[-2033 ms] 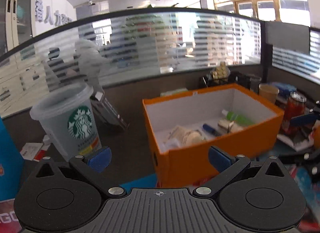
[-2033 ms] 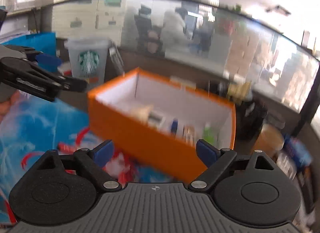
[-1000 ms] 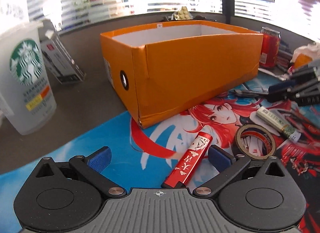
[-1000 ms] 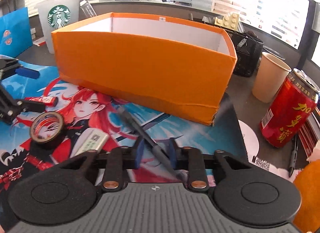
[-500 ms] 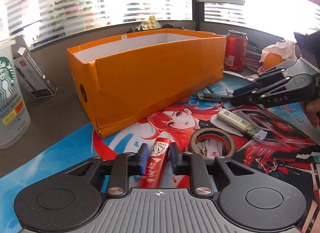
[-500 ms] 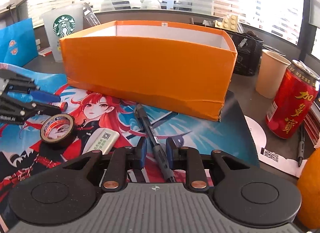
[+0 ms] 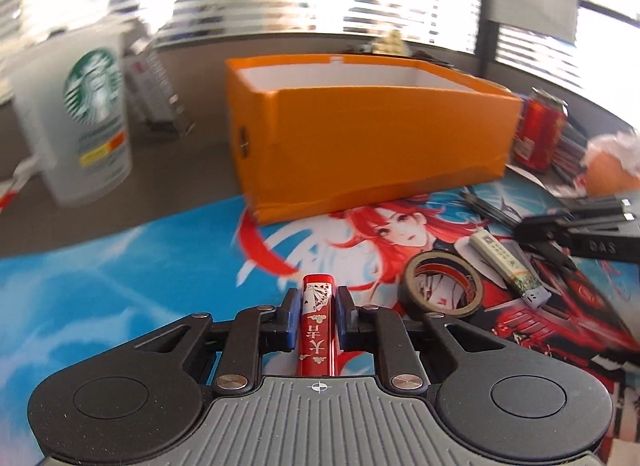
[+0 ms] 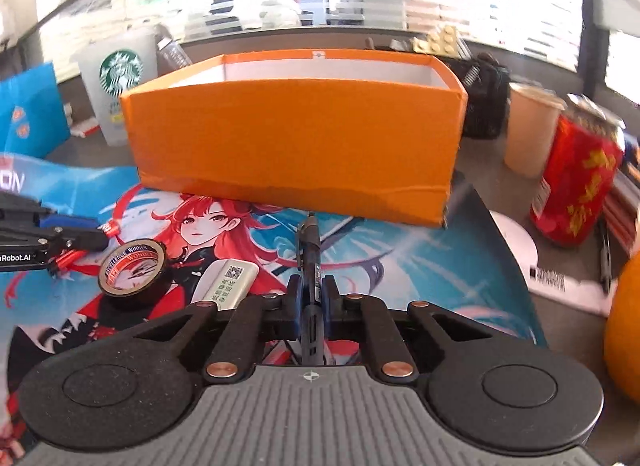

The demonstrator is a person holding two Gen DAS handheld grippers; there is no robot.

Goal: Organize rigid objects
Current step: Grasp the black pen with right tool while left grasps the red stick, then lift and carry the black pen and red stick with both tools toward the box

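So we've got both grippers loaded at once here. Our left gripper (image 7: pixel 318 306) has its jaws clenched on a red lighter (image 7: pixel 317 320) with playing cards and gold characters printed on it; it sticks straight out ahead between the blue pads, its tip over the anime desk mat (image 7: pixel 120 266). Our right gripper (image 8: pixel 312 294) has just squeezed a bit tighter and its jaws are grasping a dark pen (image 8: pixel 310 262), which points forward toward the orange box (image 8: pixel 296 145), tip just short of the box's near wall. The box sits open on the tabletop (image 7: pixel 180 169) at the far edge of the mat, white inside, and from this low angle we can't see what's in it. Still lying loose on the mat between the two grippers: a roll of black tape (image 8: pixel 134 270) and, just beside it, a pale lighter with a QR code label (image 8: pixel 228 282). In the left wrist view those same two sit to the right of the red lighter, with the right gripper's black fingers poking in from the edge. Off the mat, there's a Starbucks cup (image 7: pixel 80 113) left of the box, plus a red drink can (image 8: pixel 576 185) and a paper cup (image 8: pixel 528 129) on its right. The background is a blurry office window with blinds.
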